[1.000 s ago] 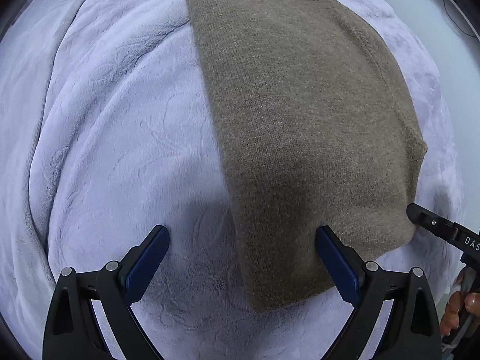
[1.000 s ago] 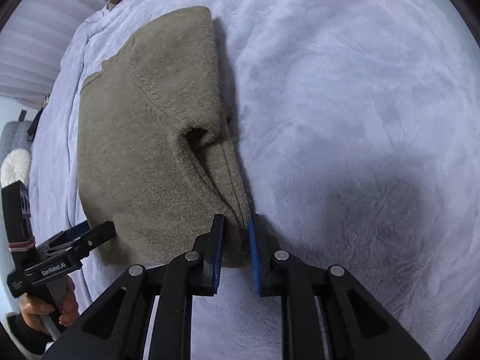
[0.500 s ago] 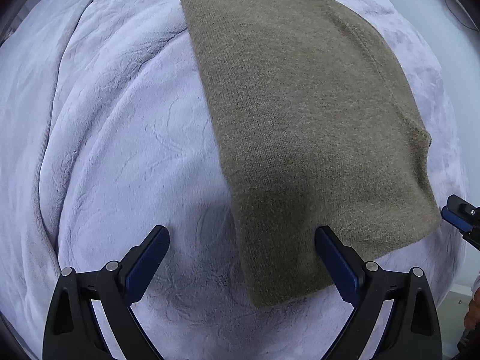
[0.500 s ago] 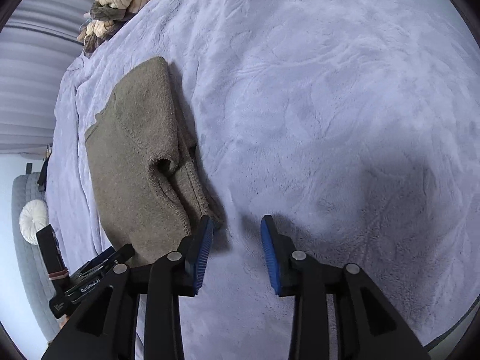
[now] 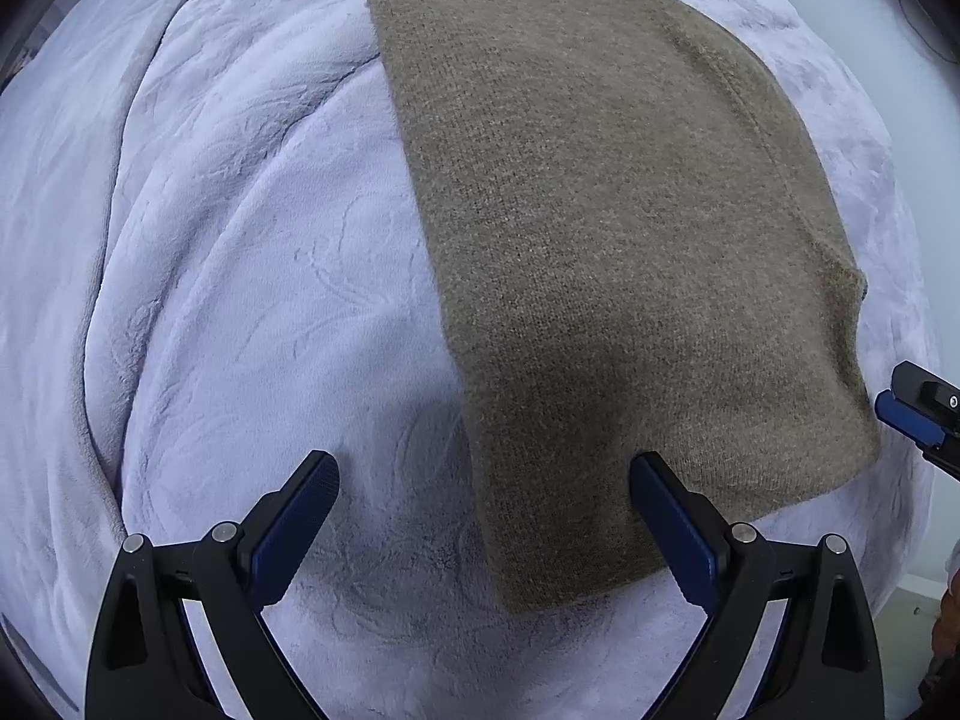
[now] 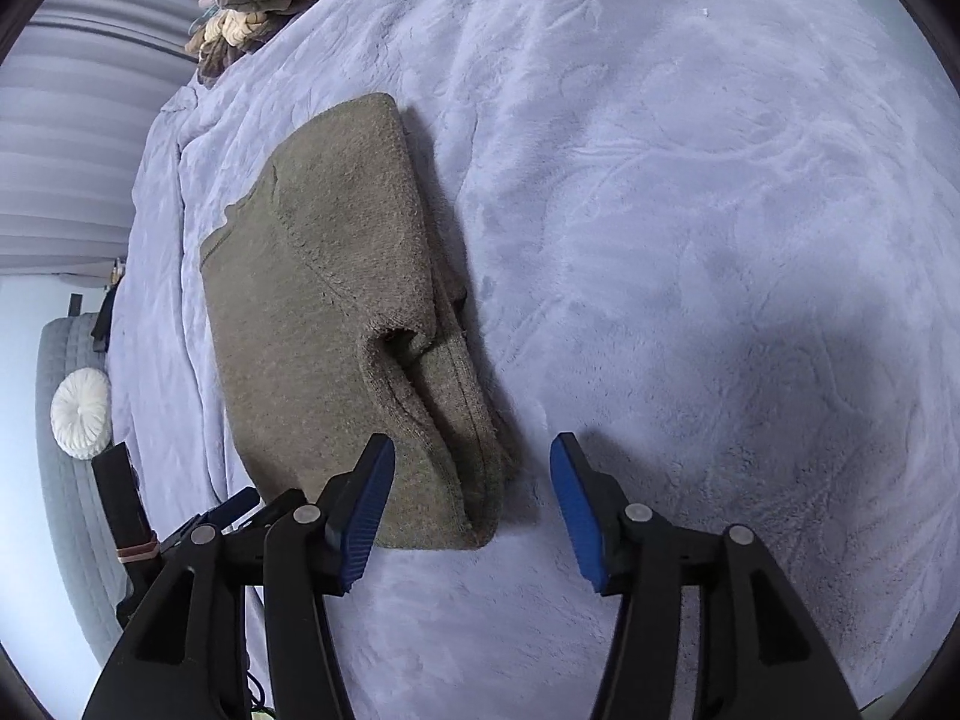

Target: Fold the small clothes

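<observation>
- Released since a second ago, the right claw point(image 6: 471, 501) now gapes, empty.
- Left claw point(image 5: 483, 525) spreads wide above the bed point(image 5: 240, 276).
- Folded olive sweater point(image 5: 600, 228) lies at its 1 o'clock.

The olive sweater point(image 5: 612, 240) is a fuzzy matt knit with a fine rib. Under it, the lavender blanket point(image 5: 252, 276) looks like soft plush fleece with an embossed swirl pattern. Left gripper point(image 5: 485, 516) and right gripper point(image 6: 473, 504) are matt black plastic, with ridged blue pads point(image 6: 366, 510) and shiny metal screws.
</observation>
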A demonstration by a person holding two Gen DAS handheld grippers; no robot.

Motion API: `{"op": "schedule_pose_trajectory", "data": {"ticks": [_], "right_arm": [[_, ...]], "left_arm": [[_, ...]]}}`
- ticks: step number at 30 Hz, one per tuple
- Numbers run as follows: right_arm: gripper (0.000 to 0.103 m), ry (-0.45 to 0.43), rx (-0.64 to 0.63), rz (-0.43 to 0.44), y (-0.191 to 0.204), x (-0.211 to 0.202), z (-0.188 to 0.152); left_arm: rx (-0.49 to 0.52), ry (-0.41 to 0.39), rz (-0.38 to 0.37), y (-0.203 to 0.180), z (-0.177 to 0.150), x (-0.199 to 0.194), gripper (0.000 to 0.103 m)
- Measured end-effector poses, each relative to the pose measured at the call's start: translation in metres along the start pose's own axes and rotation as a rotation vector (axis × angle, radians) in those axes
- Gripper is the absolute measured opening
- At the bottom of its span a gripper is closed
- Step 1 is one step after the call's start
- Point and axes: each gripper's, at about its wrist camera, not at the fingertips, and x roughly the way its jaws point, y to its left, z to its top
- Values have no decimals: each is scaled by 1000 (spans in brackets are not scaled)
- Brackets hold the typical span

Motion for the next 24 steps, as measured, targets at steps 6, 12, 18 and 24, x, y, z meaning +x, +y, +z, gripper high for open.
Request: {"op": "schedule_pose_trajectory", "data": {"ticks": [6, 12, 18, 24], "right_arm": [[63, 18, -11, 4, 3, 4, 12], [71, 26, -42, 26, 9, 5, 29], [80, 28, -57, 95, 12, 8, 54], [80, 88, -84, 158, 15, 30, 84]], "left_arm": [[-30, 18, 1, 9, 5, -7, 98], [-65, -86, -14, 21, 13, -31, 102], [-175, -119, -70, 49, 42, -42, 102], [-276, -105, -184, 72, 70, -22, 102]]}}
